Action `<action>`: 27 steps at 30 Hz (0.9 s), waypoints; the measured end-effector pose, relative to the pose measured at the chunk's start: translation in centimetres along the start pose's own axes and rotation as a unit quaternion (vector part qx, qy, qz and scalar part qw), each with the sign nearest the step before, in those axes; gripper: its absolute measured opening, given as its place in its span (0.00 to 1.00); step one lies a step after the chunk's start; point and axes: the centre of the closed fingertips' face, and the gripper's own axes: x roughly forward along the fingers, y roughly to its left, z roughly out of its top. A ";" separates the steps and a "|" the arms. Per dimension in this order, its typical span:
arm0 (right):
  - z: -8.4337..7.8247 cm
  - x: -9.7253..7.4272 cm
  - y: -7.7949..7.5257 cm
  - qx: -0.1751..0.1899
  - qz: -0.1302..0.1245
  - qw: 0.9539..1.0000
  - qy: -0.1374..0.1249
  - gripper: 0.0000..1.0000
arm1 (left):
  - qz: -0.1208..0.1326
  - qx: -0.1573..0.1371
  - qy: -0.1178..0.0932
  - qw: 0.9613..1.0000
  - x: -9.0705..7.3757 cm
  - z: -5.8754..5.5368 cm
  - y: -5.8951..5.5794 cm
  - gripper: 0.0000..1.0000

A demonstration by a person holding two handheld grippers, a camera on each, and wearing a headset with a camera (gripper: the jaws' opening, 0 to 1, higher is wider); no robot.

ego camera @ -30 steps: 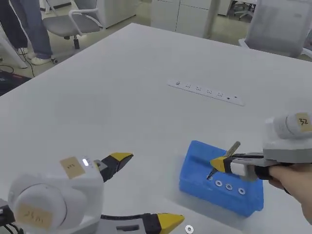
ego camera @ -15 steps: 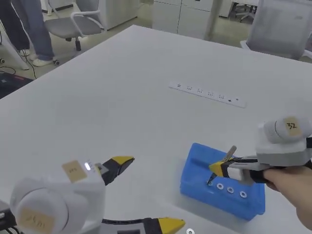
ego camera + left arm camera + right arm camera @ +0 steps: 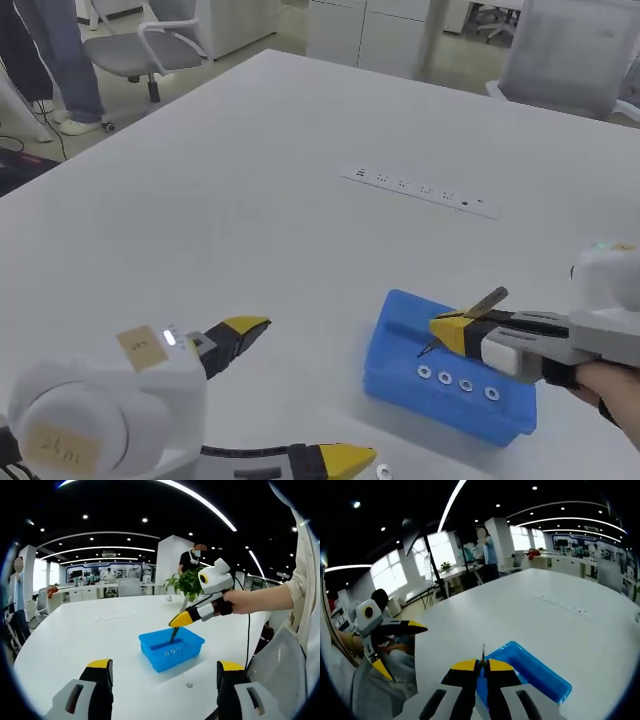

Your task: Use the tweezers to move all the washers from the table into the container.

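Over the blue rectangular container point(image 3: 388, 368) of flat ring washers point(image 3: 446, 379), right gripper point(image 3: 448, 333) clamps thin tweezers point(image 3: 484, 302); left gripper point(image 3: 303, 392) gapes.

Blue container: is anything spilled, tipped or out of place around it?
Nothing is spilled or tipped. The blue plastic container sits flat with silver washers in a row inside. One loose silver washer lies on the white table just outside it, near the open left gripper.
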 end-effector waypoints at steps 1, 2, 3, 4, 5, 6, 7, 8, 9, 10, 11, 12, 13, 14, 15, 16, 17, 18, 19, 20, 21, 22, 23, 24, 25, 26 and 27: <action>0.0 -0.1 0.5 0.000 0.008 1.000 0.000 0.03 | -0.001 0.000 0.000 1.000 0.0 0.0 0.0 0.87; -0.1 -0.2 1.0 0.001 0.013 1.000 0.000 0.03 | -0.002 0.000 0.001 1.000 0.0 0.0 -0.1 0.87; -0.3 -0.3 1.6 0.003 0.019 1.000 0.001 0.03 | -0.003 0.001 0.001 1.000 0.0 0.0 -0.1 0.87; -0.5 -0.2 2.0 0.002 0.025 1.000 0.004 0.03 | -0.003 0.001 0.002 1.000 0.0 0.0 -0.1 0.87; -0.9 -0.1 2.4 0.002 0.033 0.999 0.008 0.03 | -0.003 0.001 0.002 1.000 0.0 -0.1 -0.1 0.87; -1.1 0.0 2.7 0.005 0.037 0.999 0.010 0.03 | -0.004 0.001 0.002 1.000 0.0 -0.1 -0.1 0.87; -1.5 0.1 3.0 0.006 0.039 0.999 0.014 0.03 | -0.004 0.001 0.002 1.000 0.0 -0.1 -0.1 0.87; -2.0 0.3 3.3 0.009 0.044 0.999 0.020 0.03 | -0.004 0.001 0.002 1.000 0.0 -0.1 -0.1 0.87; -2.4 0.4 3.5 0.014 0.047 0.998 0.024 0.03 | -0.004 0.001 0.002 1.000 0.0 -0.1 -0.1 0.87; -2.9 0.6 3.9 0.018 0.052 0.998 0.030 0.03 | -0.004 0.002 0.002 1.000 0.0 -0.1 -0.1 0.87; -3.3 0.7 4.0 0.020 0.053 0.998 0.033 0.03 | -0.004 0.002 0.002 1.000 0.0 -0.1 -0.1 0.87; -4.0 0.9 4.2 0.025 0.059 0.997 0.046 0.03 | -0.004 0.002 0.002 1.000 0.0 0.0 -0.1 0.87; -4.3 0.9 4.3 0.026 0.060 0.997 0.051 0.03 | -0.004 0.002 0.002 1.000 0.0 0.0 -0.1 0.87; -4.9 1.1 4.5 0.030 0.063 0.996 0.058 0.03 | -0.003 0.002 0.001 1.000 0.0 0.0 -0.1 0.87; -5.3 1.2 4.5 0.032 0.066 0.995 0.063 0.03 | -0.003 0.001 0.001 1.000 0.0 0.0 -0.1 0.87; -6.0 1.4 4.6 0.035 0.068 0.994 0.075 0.03 | -0.003 0.001 0.001 1.000 0.0 0.0 -0.1 0.87; -6.4 1.5 4.6 0.036 0.067 0.994 0.082 0.03 | -0.003 0.001 0.001 1.000 0.0 0.0 -0.1 0.87; -6.9 1.7 4.6 0.036 0.067 0.993 0.088 0.03 | -0.003 0.001 0.001 1.000 0.0 0.0 -0.1 0.87; -7.3 1.8 4.6 0.038 0.070 0.992 0.095 0.03 | -0.003 0.001 0.001 1.000 0.0 0.0 -0.1 0.87; -7.7 1.8 4.6 0.042 0.070 0.991 0.102 0.03 | -0.003 0.001 0.001 1.000 0.0 0.0 -0.1 0.87; -7.9 1.9 4.5 0.042 0.067 0.992 0.102 0.03 | -0.003 0.001 0.001 1.000 0.0 0.0 -0.1 0.87; -8.1 2.0 4.5 0.043 0.067 0.991 0.106 0.03 | -0.003 0.001 0.001 1.000 0.0 0.0 -0.1 0.87; -8.3 2.0 4.5 0.046 0.068 0.991 0.110 0.03 | -0.003 0.001 0.001 1.000 0.0 0.0 -0.1 0.87; -8.4 2.1 4.5 0.046 0.068 0.990 0.111 0.03 | -0.003 0.001 0.001 1.000 0.0 0.0 -0.1 0.87; -8.6 2.1 4.4 0.047 0.069 0.990 0.116 0.03 | -0.003 0.001 0.001 1.000 0.0 0.0 -0.1 0.87; -8.7 2.1 4.4 0.047 0.068 0.990 0.119 0.03 | -0.003 0.001 0.001 1.000 0.0 0.0 -0.1 0.87; -8.8 2.1 4.4 0.046 0.068 0.989 0.121 0.03 | -0.003 0.001 0.001 1.000 0.0 0.0 -0.1 0.87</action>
